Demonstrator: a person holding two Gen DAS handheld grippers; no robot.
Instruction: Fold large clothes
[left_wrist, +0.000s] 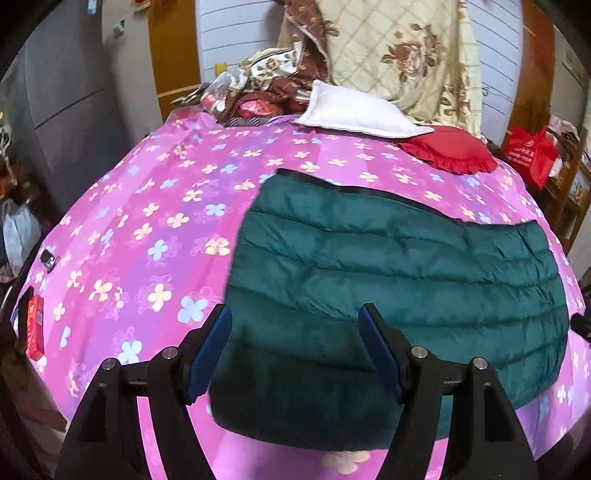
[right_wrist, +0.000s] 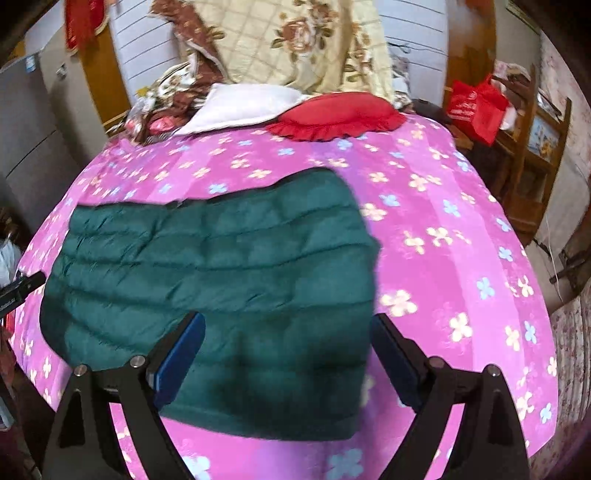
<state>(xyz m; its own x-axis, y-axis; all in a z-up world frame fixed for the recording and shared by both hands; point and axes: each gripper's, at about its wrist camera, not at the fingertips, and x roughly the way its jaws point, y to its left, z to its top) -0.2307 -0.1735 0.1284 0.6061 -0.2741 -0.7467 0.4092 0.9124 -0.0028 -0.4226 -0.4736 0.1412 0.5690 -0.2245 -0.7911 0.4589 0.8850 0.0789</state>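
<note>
A dark green quilted jacket (left_wrist: 369, 258) (right_wrist: 221, 258) lies folded into a wide flat band on the pink flowered bedsheet (left_wrist: 155, 206) (right_wrist: 443, 229). My left gripper (left_wrist: 295, 314) hovers over the jacket's near left part, open, its blue pads (left_wrist: 210, 354) apart, with nothing between them. My right gripper (right_wrist: 286, 321) hangs over the jacket's near right part, also open and empty, its right finger (right_wrist: 395, 362) just past the jacket's right edge. The cloth lies below both, apart from the pads.
At the head of the bed lie a white pillow (left_wrist: 354, 110), a red frilled cushion (left_wrist: 450, 151) and a heap of brown and cream bedding (left_wrist: 280, 81). A red box (left_wrist: 35, 328) sits at the bed's left edge. A red bag (right_wrist: 476, 107) rests on wooden shelves to the right.
</note>
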